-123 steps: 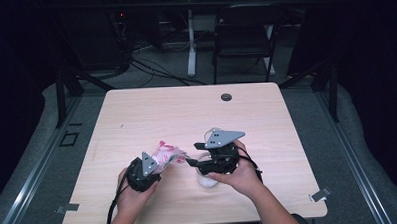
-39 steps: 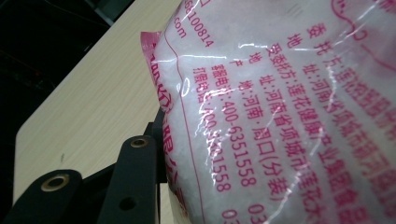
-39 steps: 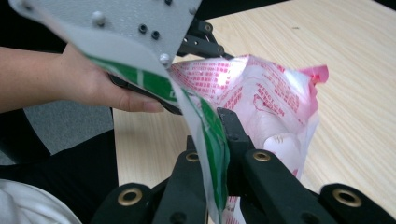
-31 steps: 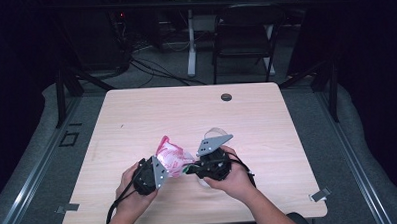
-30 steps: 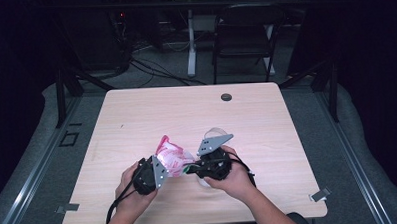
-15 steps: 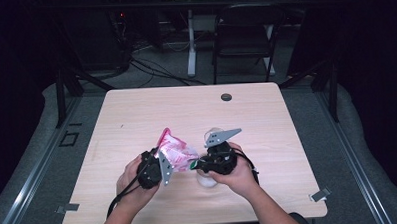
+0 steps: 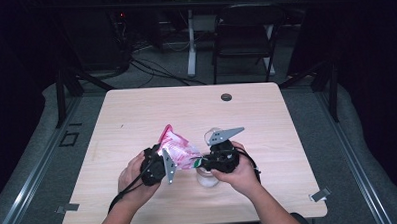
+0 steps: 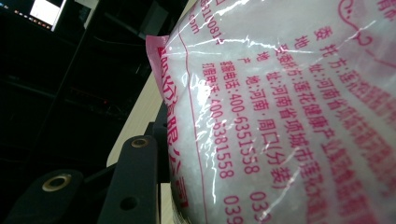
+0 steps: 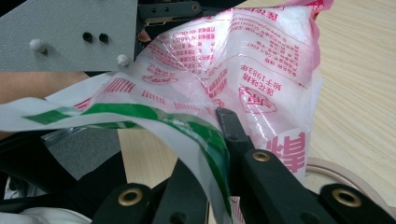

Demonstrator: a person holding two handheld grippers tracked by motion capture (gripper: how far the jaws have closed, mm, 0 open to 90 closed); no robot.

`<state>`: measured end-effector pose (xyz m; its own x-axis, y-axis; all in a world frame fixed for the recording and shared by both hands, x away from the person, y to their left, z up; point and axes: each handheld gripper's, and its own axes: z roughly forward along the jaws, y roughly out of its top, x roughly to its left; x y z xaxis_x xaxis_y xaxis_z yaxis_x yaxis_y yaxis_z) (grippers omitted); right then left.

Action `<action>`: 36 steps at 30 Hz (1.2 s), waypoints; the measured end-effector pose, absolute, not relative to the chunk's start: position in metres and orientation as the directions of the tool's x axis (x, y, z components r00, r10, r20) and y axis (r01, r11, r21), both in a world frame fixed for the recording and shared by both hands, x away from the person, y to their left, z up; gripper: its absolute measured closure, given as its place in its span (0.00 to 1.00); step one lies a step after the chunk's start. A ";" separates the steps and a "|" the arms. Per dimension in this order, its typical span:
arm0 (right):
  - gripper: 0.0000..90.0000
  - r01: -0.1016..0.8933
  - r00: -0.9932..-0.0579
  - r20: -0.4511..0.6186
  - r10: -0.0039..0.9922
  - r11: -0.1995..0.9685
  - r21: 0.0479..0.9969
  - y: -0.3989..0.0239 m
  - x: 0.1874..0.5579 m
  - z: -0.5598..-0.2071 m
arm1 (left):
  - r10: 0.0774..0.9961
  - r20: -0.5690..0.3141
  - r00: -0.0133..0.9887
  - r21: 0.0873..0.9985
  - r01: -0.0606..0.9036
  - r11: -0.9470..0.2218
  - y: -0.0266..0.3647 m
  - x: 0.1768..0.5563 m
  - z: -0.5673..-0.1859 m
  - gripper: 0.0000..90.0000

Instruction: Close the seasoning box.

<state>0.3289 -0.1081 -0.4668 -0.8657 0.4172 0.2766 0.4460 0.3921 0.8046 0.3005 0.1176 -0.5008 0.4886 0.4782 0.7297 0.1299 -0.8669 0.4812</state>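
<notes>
- Right gripper point(image 9: 219, 154): black two-jaw tool, jaws pressed together on the green-banded open edge of a clear plastic pouch printed in pink point(image 9: 261, 60); the film runs between the jaws and folds away to 9 o'clock in the right gripper view. In the high view it point(image 7: 204, 163) sits at the pouch's 3 o'clock.
- Left gripper point(image 7: 160, 161): black two-jaw tool with a grey plate, at the pouch's 8 o'clock in the high view. In the left gripper view one jaw lies against the pouch point(image 8: 289, 116); the other is hidden behind the film, so whether it pinches the bag cannot be told.
- Pouch point(image 7: 177, 149): filled with white granules, held off the table between the two tools, pink sealed end tilted up toward 11 o'clock, mouth down toward 4 o'clock.
- Small round white bowl point(image 7: 209, 177): on the table just under the right gripper; its pale rim point(image 9: 336, 168) shows at 4 o'clock in the right gripper view.
- Pale wooden table point(image 7: 267, 119): small dark round disc point(image 7: 226, 97) at 12 o'clock near the far edge, well apart from the work.
- Step in hand, as judged: opening or tipping the pouch over the bowl. Done well, the right tool keeps a firm pinch on the mouth, the left supports the body, the mouth sits directly above the bowl, and the tilt rises slowly so granules do not spill.
</notes>
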 end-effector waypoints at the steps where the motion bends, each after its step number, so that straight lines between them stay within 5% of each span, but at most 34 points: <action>1: 1.00 0.446 -0.866 0.277 0.417 0.393 0.804 -0.108 0.329 -0.467 | 0.479 0.729 0.490 0.483 0.129 -0.866 0.118 0.301 -0.501 0.68; 8: 1.00 0.443 -0.866 0.268 0.422 0.402 0.801 -0.110 0.329 -0.466 | 0.485 0.729 0.482 0.501 0.107 -0.859 0.115 0.302 -0.505 0.68; 36: 1.00 0.493 -0.832 0.298 0.468 0.378 0.783 -0.125 0.327 -0.476 | 0.279 0.876 0.393 0.313 -0.023 -0.950 0.096 0.302 -0.507 0.68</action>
